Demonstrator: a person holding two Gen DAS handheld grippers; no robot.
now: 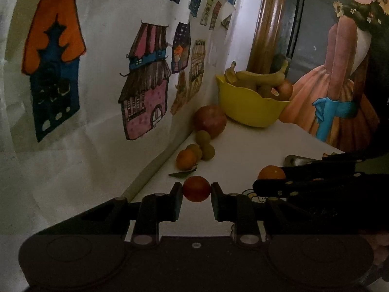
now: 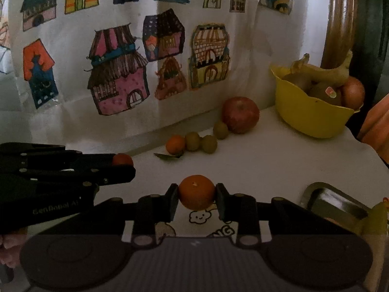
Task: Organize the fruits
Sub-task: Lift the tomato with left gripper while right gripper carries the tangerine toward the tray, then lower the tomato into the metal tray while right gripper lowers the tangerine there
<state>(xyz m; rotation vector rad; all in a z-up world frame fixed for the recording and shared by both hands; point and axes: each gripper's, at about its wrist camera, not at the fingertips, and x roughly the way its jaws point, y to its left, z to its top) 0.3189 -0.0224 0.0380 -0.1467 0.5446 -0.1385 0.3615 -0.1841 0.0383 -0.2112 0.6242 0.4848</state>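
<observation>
Red small fruit (image 1: 196, 188) clamped between left gripper (image 1: 196, 191) jaws | orange mandarin (image 2: 196, 191) clamped between right gripper (image 2: 196, 196) jaws | both judged light, soft-skinned, bruisable; grip across widest girth | yellow bowl (image 2: 308, 112) well ahead on desk (image 2: 267, 160)

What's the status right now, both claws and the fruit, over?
Left gripper shut on small red fruit. Right gripper shut on orange. Yellow bowl ahead, already holding fruit. Path over the table open.

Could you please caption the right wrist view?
Right gripper holds an orange; yellow fruit bowl waits beyond.
</observation>
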